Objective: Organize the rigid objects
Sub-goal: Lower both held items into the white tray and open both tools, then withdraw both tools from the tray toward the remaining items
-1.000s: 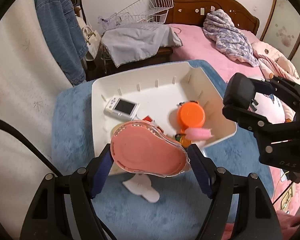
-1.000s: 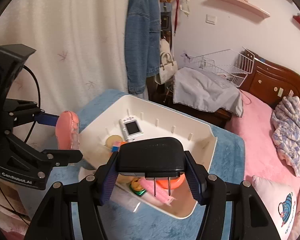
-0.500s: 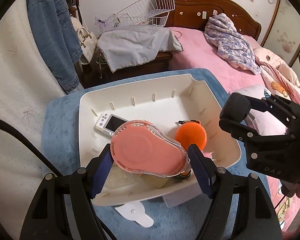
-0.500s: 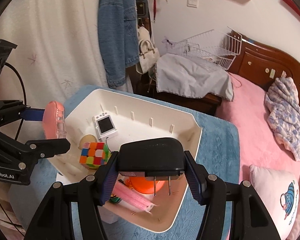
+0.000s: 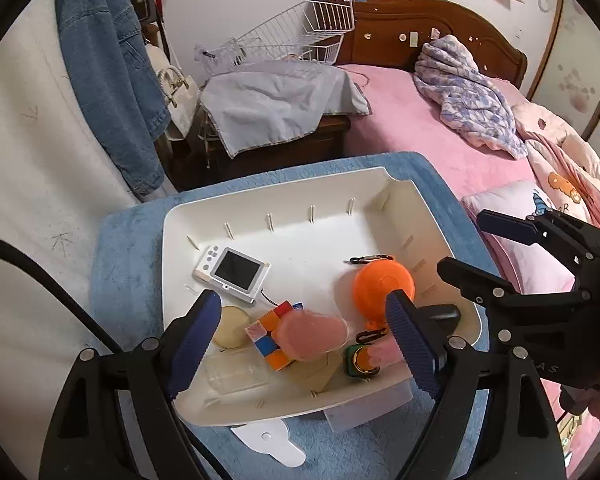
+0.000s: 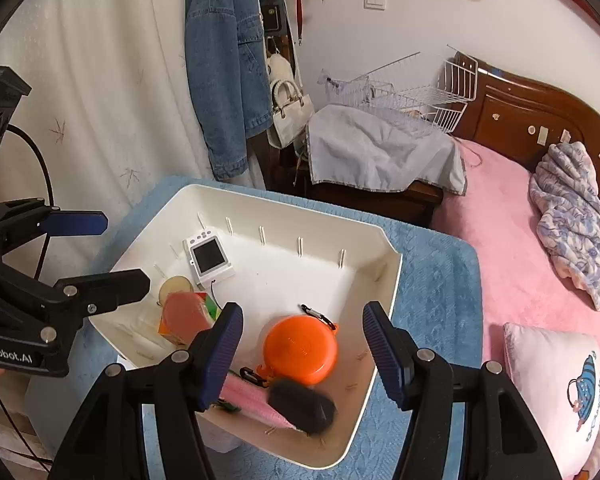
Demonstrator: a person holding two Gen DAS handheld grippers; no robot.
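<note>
Your left gripper is opening and grips nothing: the pink case is out of the pads, blurred, lying in the tray on the cube, between and beyond the fingers, touching neither.

Your right gripper is also released. The black charger is clear of its pads, blurred, sitting in the tray's near-right corner, just below the gap between the fingers and beside the orange disc.

Everything below is placed relative to the tray, left wrist view:
- Tray sits on the blue-covered table, slightly raised on a clear box under its near edge.
- Camera: left-centre, flat, screen up.
- Orange disc: right-centre, carabiner on its far side.
- Cube: near-centre, tilted, partly under the pink case.
- Beige round: near-left, just beside the cube.
- Clear rectangular piece: near-left corner.
- Green-and-orange item: near edge, right of the cube; can't tell what it is.
- Charger: near-right corner, partly behind your left gripper's right finger.
- White flat piece: outside, on the table, just off the near edge.

Both grippers hang over the tray's near side, left one at its near-left, right one at its near-right.
</note>
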